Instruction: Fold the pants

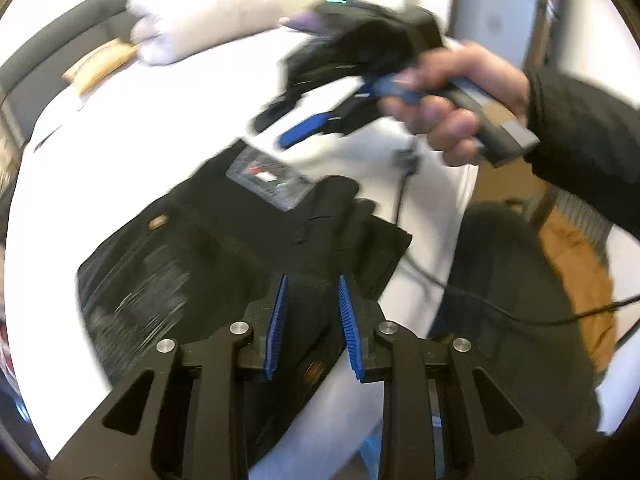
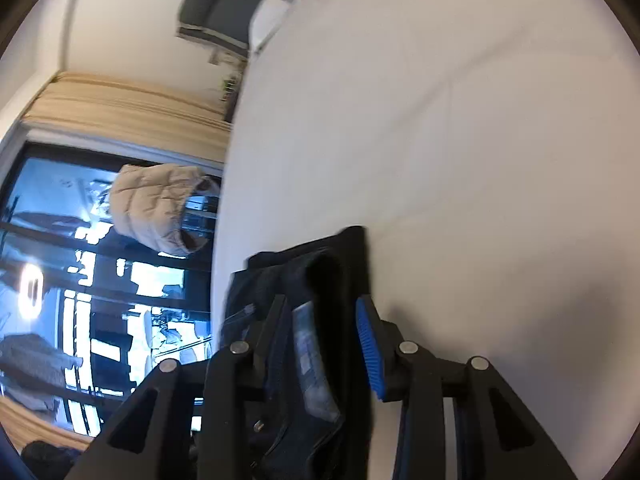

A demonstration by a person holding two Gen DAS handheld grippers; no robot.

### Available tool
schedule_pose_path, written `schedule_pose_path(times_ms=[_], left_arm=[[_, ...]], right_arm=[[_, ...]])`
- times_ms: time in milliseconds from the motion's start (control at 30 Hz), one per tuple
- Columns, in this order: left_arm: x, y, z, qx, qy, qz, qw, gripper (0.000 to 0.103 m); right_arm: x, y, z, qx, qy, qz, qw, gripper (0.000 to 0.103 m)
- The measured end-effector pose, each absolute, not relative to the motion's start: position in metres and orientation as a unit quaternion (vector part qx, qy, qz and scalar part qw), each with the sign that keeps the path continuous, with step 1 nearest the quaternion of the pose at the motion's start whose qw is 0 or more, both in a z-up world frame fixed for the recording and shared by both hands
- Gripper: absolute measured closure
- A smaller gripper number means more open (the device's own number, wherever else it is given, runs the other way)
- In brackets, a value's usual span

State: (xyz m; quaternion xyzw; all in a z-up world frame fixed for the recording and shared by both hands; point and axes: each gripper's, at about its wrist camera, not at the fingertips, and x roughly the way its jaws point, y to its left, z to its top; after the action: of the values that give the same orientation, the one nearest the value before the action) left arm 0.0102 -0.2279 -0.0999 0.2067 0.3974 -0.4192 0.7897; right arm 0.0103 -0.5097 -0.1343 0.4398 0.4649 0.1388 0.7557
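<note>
Pants (image 1: 224, 248): black, folded into a flat bundle on the white bed (image 1: 80, 152), near its edge; grey label patch faces up.
Left gripper (image 1: 312, 320): blue pads spread, nothing between them, over the near end of the pants.
Right gripper (image 1: 296, 124): held in the air above the bed by the right hand (image 1: 452, 104), blurred; fingers apart, gripping nothing.
Right wrist view: dark fabric sits between the spread fingers (image 2: 370, 344), unclamped.
Pillows (image 1: 200, 20): stacked at the far end of the bed.
Cable (image 1: 404, 208): runs off the bed edge beside the pants.

Matt black cloth pants (image 1: 224, 248) lie on a smooth white sheet (image 1: 120, 152).
</note>
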Motion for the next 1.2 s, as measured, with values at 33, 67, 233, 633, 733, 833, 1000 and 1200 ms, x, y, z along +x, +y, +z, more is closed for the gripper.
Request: schedule_pose_path(times_ms=[33,67,233,633,733,833,1000,1200], left_arm=[[0.015,-0.214,-0.094,0.189,0.403,-0.413,0.795,0.078],[0.023,-0.196,-0.088,0.160,0.410,-0.405,0.801,0.078],[0.089,-0.146,-0.089,0.077,0.436,-0.356,0.823,0.078],[0.170,-0.136,-0.151,0.090,0.533,-0.289,0.790,0.078],[0.167,-0.128,-0.150,0.087,0.532,-0.284,0.793,0.078],[0.156,-0.119,-0.145,0.100,0.525,-0.284,0.796,0.078],[0.133,-0.115,-0.144,0.100,0.522,-0.291,0.795,0.078],[0.121,-0.107,-0.141,0.100,0.519,-0.299,0.794,0.078]], right_arm=[[0.008,-0.505,-0.127,0.434,0.462,0.146,0.759,0.066],[0.008,-0.499,-0.121,0.429,0.461,0.158,0.761,0.068],[0.020,-0.453,-0.125,0.404,0.494,0.201,0.743,0.074],[0.005,-0.451,-0.179,0.418,0.541,0.147,0.715,0.103],[0.003,-0.449,-0.175,0.415,0.539,0.135,0.720,0.103],[0.008,-0.439,-0.171,0.412,0.537,0.124,0.726,0.103],[0.006,-0.435,-0.168,0.410,0.533,0.107,0.732,0.103],[-0.006,-0.436,-0.163,0.413,0.524,0.092,0.739,0.103]])
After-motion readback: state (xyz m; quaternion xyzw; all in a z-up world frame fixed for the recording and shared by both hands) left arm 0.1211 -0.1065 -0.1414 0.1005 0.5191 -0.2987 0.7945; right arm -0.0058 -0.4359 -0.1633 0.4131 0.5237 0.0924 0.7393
